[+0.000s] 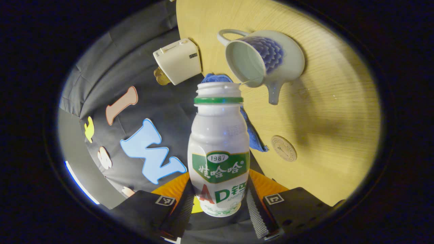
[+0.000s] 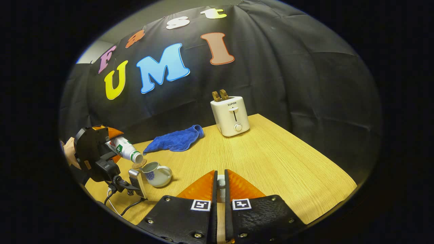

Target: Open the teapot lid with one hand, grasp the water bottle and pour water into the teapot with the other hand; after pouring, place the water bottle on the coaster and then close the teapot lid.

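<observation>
Fingers (image 1: 252,206) of the left gripper (image 1: 218,210) clamp the water bottle (image 1: 218,149), its open mouth tipped over the lidless teapot (image 1: 268,57) at one o'clock. Right gripper (image 2: 220,189) pinches something small and pale, nearly closed; coaster (image 1: 284,148) on the tabletop (image 1: 339,118) at three o'clock.

Bottle over teapot on the counter (image 2: 271,162)

Water bottle (image 2: 127,149) tilts above the teapot (image 2: 156,174); coaster (image 2: 139,164) behind it, cloth (image 2: 176,139) farther back, toaster (image 2: 230,115) at the rear.
</observation>
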Available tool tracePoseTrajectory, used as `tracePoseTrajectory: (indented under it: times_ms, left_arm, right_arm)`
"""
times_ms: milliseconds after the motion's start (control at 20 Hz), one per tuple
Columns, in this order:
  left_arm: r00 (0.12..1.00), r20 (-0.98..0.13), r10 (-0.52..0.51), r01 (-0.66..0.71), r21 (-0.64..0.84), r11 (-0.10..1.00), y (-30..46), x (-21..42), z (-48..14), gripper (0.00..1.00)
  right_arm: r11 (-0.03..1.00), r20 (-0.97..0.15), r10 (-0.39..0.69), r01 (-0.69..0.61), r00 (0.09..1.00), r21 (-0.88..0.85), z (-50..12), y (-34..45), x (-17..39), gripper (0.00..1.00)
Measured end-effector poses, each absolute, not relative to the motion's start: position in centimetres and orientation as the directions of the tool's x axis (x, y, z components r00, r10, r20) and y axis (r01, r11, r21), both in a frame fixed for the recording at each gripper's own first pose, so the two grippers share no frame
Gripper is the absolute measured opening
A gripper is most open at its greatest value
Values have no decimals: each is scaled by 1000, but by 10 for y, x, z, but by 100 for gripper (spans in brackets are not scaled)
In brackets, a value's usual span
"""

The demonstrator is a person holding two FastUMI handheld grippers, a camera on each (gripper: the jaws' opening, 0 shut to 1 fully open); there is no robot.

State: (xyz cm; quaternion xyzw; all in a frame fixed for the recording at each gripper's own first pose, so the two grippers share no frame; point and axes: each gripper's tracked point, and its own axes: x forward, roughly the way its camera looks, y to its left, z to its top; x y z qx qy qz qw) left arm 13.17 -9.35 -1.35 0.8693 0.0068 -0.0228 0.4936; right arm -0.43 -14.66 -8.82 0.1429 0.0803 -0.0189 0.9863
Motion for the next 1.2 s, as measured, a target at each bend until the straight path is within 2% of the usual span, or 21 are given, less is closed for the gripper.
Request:
tracePoseTrajectory:
  times_ms: [350, 600, 700, 1000, 1050, 1100, 1200]
  left_arm:
    - [998, -44, -43, 16, 861, -508, -105, 132, -13, 80]
    - [997, -47, -65, 14, 899, -438, -106, 130, -14, 80]
    - [996, -47, -70, 20, 936, -351, -103, 127, -12, 80]
    - [993, -72, -91, 75, 996, 37, -87, 115, -8, 80]
    - [994, -65, -93, 73, 993, 88, -85, 113, -6, 74]
    - [994, -65, -93, 77, 988, 136, -82, 112, -6, 80]
    - [993, -69, -96, 90, 969, 231, -77, 109, -5, 80]
  right_arm:
    - [955, -172, -31, 80, 985, 285, -87, -157, -9, 8]
    - [961, -165, -20, 65, 986, 270, -82, -151, -5, 8]
    - [962, -153, -19, 60, 988, 267, -77, -149, -5, 8]
    - [973, -116, -19, 45, 993, 227, -58, -138, -5, 8]
    - [975, -111, -18, 43, 994, 220, -55, -135, -5, 9]
    - [977, -106, -15, 37, 994, 212, -52, -130, -5, 9]
    - [980, -90, -2, 20, 996, 197, -45, -120, -3, 9]
